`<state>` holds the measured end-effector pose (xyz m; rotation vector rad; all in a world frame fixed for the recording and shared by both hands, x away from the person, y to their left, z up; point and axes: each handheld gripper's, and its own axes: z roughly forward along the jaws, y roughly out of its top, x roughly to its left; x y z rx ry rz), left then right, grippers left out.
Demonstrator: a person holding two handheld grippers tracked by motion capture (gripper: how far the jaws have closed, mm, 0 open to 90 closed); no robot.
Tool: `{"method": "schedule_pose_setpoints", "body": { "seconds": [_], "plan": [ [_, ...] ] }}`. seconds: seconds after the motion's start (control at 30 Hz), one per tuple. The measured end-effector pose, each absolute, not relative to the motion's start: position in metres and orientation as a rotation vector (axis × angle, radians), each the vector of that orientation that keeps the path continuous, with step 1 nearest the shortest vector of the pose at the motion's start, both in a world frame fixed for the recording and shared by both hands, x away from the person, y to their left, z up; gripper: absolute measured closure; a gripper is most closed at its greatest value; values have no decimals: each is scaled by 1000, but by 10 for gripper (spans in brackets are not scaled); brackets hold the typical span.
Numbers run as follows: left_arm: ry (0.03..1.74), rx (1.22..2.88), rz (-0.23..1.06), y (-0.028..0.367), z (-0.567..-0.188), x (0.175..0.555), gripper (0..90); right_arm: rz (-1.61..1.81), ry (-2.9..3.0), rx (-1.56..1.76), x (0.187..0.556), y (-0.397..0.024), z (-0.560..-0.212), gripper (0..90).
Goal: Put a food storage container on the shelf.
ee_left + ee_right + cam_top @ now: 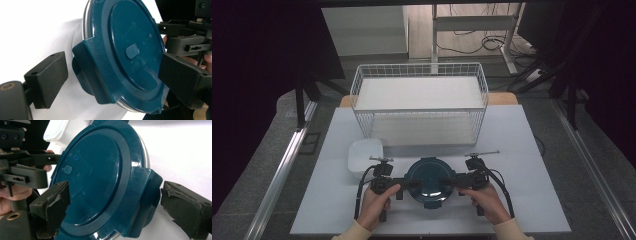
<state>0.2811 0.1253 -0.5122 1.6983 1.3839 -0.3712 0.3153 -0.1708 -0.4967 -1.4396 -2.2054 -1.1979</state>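
My left tongs (408, 185) and right tongs (451, 182) both gape wide, gripping nothing. Teal lidded container (430, 182) sits between them; white dish (365, 156) at its 10 o'clock.

Grey floor (257, 145), metal rails (277, 175), cables (492, 42) beyond white table (522, 165).

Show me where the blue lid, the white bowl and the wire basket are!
blue lid (429, 181), high view, middle of its top.
white bowl (362, 154), high view, its inside.
wire basket (419, 111), high view, front top rim.
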Motion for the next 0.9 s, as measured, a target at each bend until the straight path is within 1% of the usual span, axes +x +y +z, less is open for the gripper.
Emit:
{"method": "schedule_pose_setpoints", "body": {
  "seconds": [0.1, 0.17, 0.23, 0.3, 0.33, 0.37, 0.43, 0.47, 0.63, 0.73, 0.9],
  "plan": [
    [1405, 1673, -375, 126, -515, 282, 90, -1170, -2182, -1450, 315, -169, -501, 91],
    [1414, 1643, -432, 126, -521, 283, 94, -1160, -2160, -1456, 316, -168, -505, 97],
    [1412, 1650, -432, 127, -523, 283, 98, -1162, -2155, -1455, 316, -167, -506, 106],
    [1412, 1639, -450, 126, -524, 284, 119, -1161, -2152, -1443, 315, -166, -506, 127],
    [1412, 1634, -456, 126, -524, 284, 152, -1157, -2147, -1440, 315, -166, -506, 156],
    [1409, 1631, -461, 126, -525, 284, 152, -1157, -2147, -1440, 315, -166, -506, 156],
    [1399, 1639, -482, 123, -525, 284, 206, -1154, -2135, -1448, 316, -167, -507, 168],
    [1396, 1650, -473, 123, -525, 283, 194, -1153, -2134, -1444, 317, -168, -507, 180],
    [1412, 1634, -433, 126, -520, 281, 275, -1149, -2124, -1454, 318, -169, -506, 197],
    [1416, 1623, -435, 126, -520, 281, 285, -1151, -2117, -1455, 318, -170, -506, 205],
    [1408, 1624, -419, 127, -516, 278, 313, -1175, -2088, -1459, 318, -175, -506, 248]
  ]
}}
